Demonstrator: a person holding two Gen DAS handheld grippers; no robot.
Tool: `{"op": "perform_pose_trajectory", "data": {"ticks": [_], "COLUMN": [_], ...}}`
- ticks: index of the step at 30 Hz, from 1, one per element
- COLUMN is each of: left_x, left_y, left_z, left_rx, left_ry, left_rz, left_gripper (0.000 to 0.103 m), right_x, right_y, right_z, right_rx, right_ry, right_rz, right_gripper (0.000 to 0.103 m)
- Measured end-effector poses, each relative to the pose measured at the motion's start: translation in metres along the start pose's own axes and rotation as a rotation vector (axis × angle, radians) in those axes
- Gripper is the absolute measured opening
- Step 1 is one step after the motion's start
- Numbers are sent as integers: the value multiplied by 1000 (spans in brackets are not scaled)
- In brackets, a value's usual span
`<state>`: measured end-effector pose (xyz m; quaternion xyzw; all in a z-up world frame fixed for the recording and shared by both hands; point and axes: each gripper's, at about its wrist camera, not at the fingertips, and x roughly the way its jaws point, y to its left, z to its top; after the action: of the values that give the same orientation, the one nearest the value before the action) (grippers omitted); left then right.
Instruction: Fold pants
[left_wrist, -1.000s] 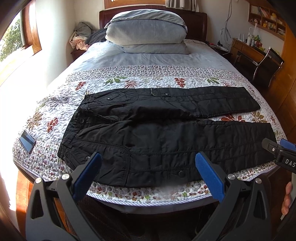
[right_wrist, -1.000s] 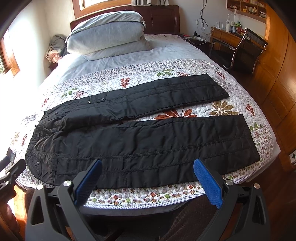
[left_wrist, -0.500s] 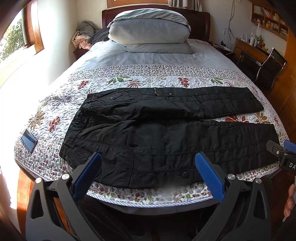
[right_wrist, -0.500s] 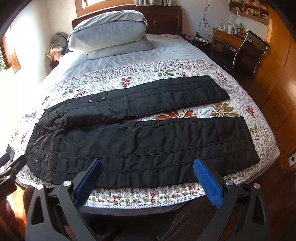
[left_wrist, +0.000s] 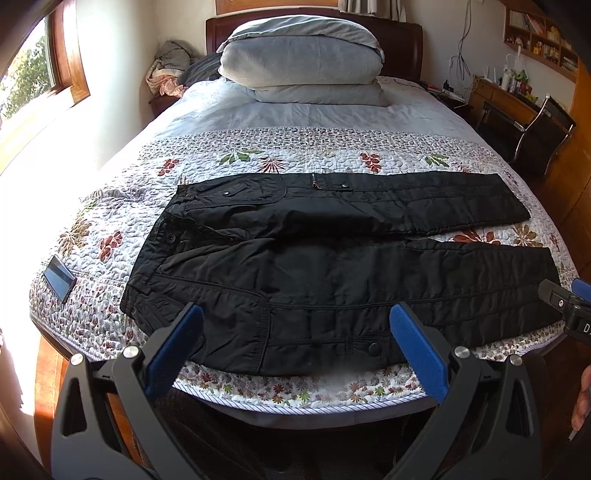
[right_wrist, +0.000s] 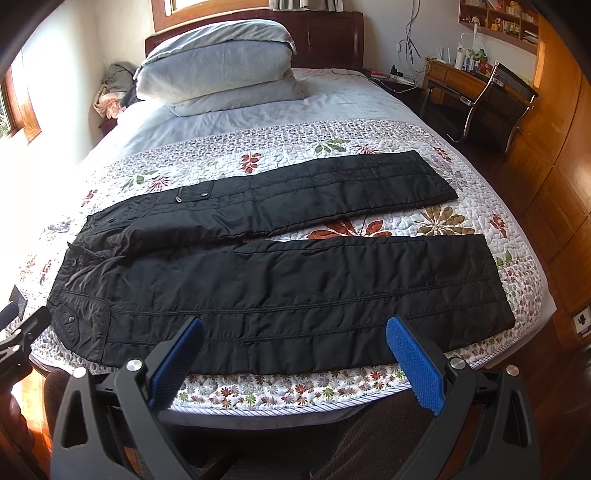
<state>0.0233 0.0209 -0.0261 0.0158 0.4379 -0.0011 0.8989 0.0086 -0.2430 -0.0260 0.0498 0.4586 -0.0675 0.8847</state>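
Note:
Black padded pants (left_wrist: 332, 266) lie flat across the foot of the bed, waistband to the left, both legs spread apart toward the right. The same pants (right_wrist: 280, 280) fill the middle of the right wrist view. My left gripper (left_wrist: 295, 325) is open, hovering over the near edge by the hip pocket, holding nothing. My right gripper (right_wrist: 291, 336) is open too, above the near leg's lower seam. The right gripper's tip (left_wrist: 565, 306) shows at the right edge of the left wrist view, and the left gripper's tip (right_wrist: 18, 339) at the left edge of the right wrist view.
The bed carries a floral quilt (left_wrist: 295, 155) and stacked grey pillows (left_wrist: 303, 62) at the headboard. A phone (left_wrist: 59, 277) lies on the quilt's left corner. A chair (right_wrist: 491, 107) and desk stand right of the bed; a window is on the left.
Both grippers have drifted slightly forward and up toward the bed; the pants sit a little lower in view. Jaws stay open and the pants have not moved.

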Motion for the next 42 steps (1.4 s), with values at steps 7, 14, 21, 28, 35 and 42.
{"op": "perform_pose_trajectory", "data": {"ticks": [7, 14, 21, 28, 35, 42], "left_x": [2, 9, 14, 20, 57, 172], "left_y": [1, -1, -3, -3, 62, 204], "left_z": [0, 2, 6, 12, 70, 154], "left_rx": [0, 1, 6, 10, -129, -399], "left_ry": [5, 12, 19, 26, 70, 218], "left_rz": [-3, -4, -7, -20, -171, -135], "left_gripper": [101, 101, 101, 101, 101, 101], "right_x": [2, 7, 13, 18, 8, 80], "right_y": [0, -1, -1, -4, -53, -138], "right_z": [0, 2, 5, 9, 72, 171], "right_rx": [1, 1, 2, 5, -39, 1], "right_ry": [5, 6, 12, 15, -82, 78], "right_rz": [0, -3, -5, -3, -11, 82], "right_gripper": [100, 100, 100, 100, 100, 100]}}
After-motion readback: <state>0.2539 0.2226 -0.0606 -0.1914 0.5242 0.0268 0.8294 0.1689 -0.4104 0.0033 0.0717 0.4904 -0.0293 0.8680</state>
